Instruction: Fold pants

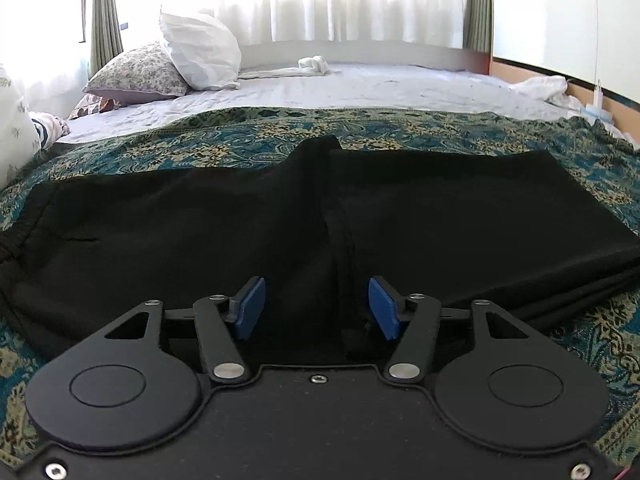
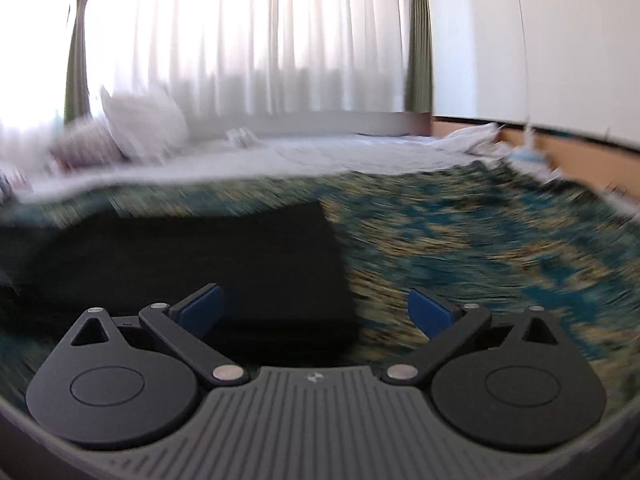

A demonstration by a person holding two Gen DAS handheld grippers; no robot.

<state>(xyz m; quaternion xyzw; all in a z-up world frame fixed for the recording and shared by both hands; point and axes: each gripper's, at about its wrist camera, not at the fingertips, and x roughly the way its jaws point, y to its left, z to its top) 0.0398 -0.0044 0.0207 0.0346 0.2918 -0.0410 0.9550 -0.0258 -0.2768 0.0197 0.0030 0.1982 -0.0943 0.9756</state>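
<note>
1. Lying flat across the near part of the bed, the black pants (image 1: 224, 220) rest on a teal and gold patterned blanket (image 1: 460, 132), with a folded layer on the right side overlapping the rest along a ridge that runs up the middle of the left wrist view.
2. The left tool (image 1: 317, 307) sits low over the near edge of the pants, its blue pads (image 1: 251, 307) spread apart with the cloth ridge showing between them, gripping nothing.
3. The right tool (image 2: 318, 309) is also spread wide and holds nothing; its view is blurred.
4. In the right wrist view the pants (image 2: 192, 264) fill the left and centre, and their right edge lies between the two pads, with the blanket (image 2: 480, 248) bare to the right.
5. Past the blanket, a pale sheet (image 1: 360, 88) covers the far part of the bed.
6. A white pillow (image 1: 200, 50) leans over a flowered pillow (image 1: 138, 74) at the far left.
7. A small rolled white cloth (image 1: 314, 65) lies near the headboard.
8. Crumpled white fabric (image 1: 544, 87) sits at the far right edge of the bed.
9. White curtains (image 1: 360, 0) with green drapes (image 1: 105, 12) at the sides hang behind the bed.
</note>
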